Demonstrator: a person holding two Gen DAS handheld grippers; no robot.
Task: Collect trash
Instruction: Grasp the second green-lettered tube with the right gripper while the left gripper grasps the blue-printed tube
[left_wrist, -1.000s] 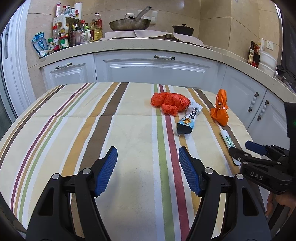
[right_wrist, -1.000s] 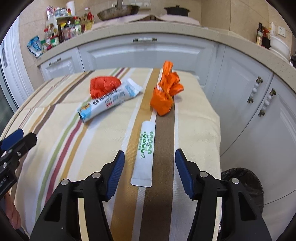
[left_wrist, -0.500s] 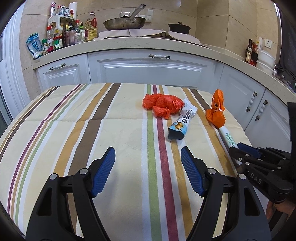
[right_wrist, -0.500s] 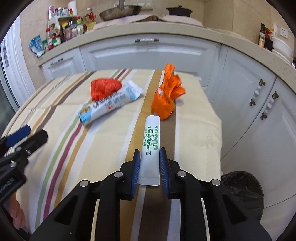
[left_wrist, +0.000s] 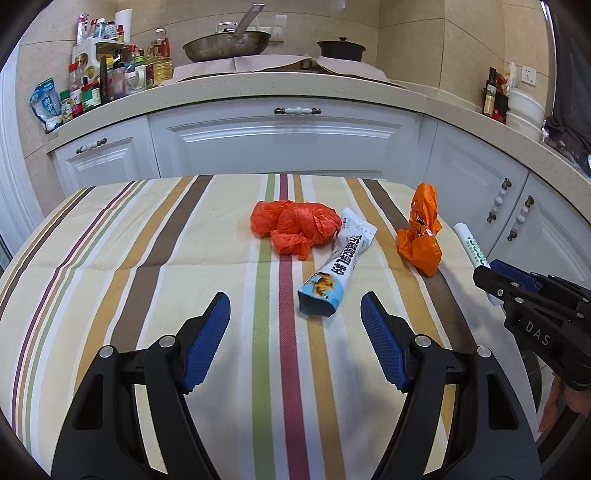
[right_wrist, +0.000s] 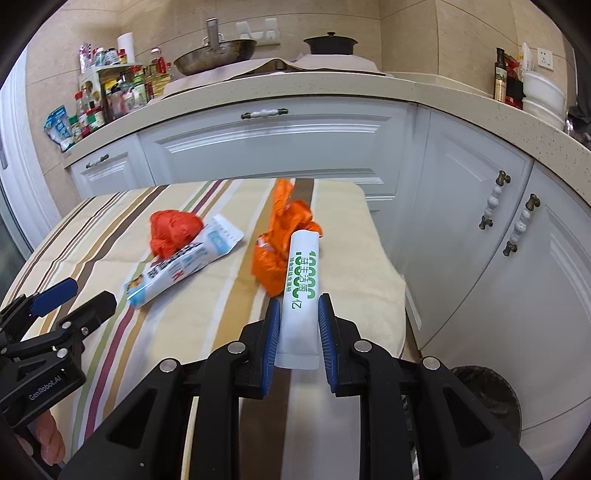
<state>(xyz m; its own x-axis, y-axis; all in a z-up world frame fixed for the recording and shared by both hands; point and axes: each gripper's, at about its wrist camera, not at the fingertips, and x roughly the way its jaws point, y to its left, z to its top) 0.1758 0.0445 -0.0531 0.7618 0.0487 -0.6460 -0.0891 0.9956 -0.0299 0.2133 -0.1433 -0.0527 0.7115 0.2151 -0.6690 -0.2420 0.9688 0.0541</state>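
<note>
Left gripper (left_wrist: 295, 332): held low over the striped cloth (left_wrist: 110, 258) with jaws wide and nothing between them; aimed at the blue packet, probably as the next pick.

Red bag (left_wrist: 295, 227): left crumpled near mid-table, touching the packet's far end; untouched, so judged to be awaiting collection.

Blue packet (left_wrist: 338, 266): lay flat and slanted, open end toward the left gripper; easiest to pinch across its width from that side.

Orange bag (left_wrist: 421, 240): stood bunched with a twisted top, just beside the white sachet; likely to collapse under a squeeze.

White sachet (right_wrist: 301, 291): pinched by its near end between the blue pads (right_wrist: 271, 339), far end tilted up clear of the cloth; gripped at the tail, apparently so the rest could hang free over the bin.

Right gripper (right_wrist: 297, 332): closed narrow on the sachet at the table's right edge; seen from the left view (left_wrist: 491, 280) poking in from the side with the sachet's tip (left_wrist: 469, 243) sticking out ahead.

Bin (right_wrist: 487, 391): dark, lined, on the floor below the table's right corner, beside the white cabinets (right_wrist: 480, 258); placed within reach of the right hand, so judged the drop point.

Progress: one of four pieces lifted, none visibly in the bin; bin's contents too dark to tell.

Risk: thin sachet held by little; could slip or swing before release.
</note>
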